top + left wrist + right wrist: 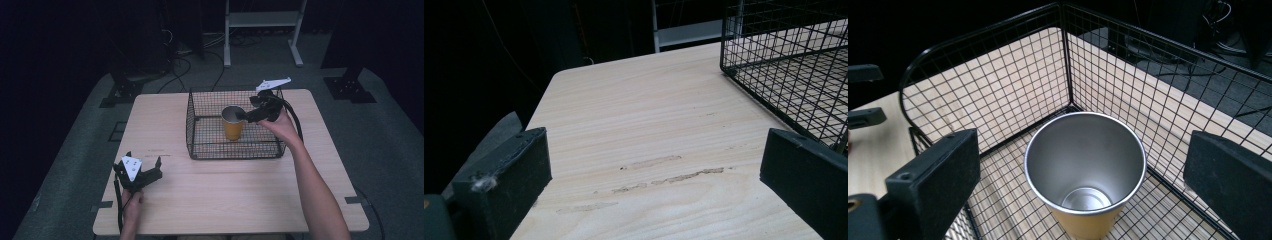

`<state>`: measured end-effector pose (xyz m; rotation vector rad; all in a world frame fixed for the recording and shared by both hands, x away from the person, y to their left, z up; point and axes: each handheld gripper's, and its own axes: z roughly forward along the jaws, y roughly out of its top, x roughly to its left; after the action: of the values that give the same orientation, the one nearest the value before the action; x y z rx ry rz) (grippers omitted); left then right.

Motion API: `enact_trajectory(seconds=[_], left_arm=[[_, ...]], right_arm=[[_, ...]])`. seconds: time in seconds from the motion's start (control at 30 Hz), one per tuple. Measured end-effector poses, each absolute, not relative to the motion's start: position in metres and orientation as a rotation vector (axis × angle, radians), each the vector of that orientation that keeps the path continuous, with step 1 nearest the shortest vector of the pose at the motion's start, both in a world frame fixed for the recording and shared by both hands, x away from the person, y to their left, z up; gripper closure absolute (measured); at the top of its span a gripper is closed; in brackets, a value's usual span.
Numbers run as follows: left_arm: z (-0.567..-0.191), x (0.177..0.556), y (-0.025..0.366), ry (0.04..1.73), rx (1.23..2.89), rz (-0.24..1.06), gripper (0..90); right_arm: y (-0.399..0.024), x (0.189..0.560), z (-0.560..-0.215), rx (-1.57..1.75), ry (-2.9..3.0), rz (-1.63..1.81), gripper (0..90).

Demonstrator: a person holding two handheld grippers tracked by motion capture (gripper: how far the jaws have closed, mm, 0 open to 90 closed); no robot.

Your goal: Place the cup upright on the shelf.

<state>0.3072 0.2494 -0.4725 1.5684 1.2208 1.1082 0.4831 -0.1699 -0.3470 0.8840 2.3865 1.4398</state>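
High view: orange cup [233, 123] with bare metal inside standing upright in black wire basket [200, 131] on pale wood-grain tabletop [225, 195]. Right gripper [251, 114] beside cup rim, jaws spread wide, not touching. Left gripper [145, 172] parked near tabletop's front-left edge, jaws open, empty. Cup looks placed or not yet grabbed; can't tell which. Basket: thin square mesh, rounded corners.

Cup [1085, 175] base cut off by bottom edge, right gripper view. Wire basket [794, 75] cropped top and right, left gripper view. Table print [159, 150] unreadable.
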Motion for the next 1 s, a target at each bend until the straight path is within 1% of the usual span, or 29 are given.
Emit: enact_trajectory(seconds=[0.67, 1.0], left_arm=[[-0.473, 0.307, 0.249, 1.219, 1.570, 1.109, 0.0], [-0.473, 0.307, 0.249, 1.218, 1.572, 1.113, 0.0]], right_arm=[[-0.172, 0.458, -0.332, 0.837, 2.423, 1.452, 1.2], [-0.183, 0.437, -0.327, 0.797, 2.417, 1.480, 1.2]])
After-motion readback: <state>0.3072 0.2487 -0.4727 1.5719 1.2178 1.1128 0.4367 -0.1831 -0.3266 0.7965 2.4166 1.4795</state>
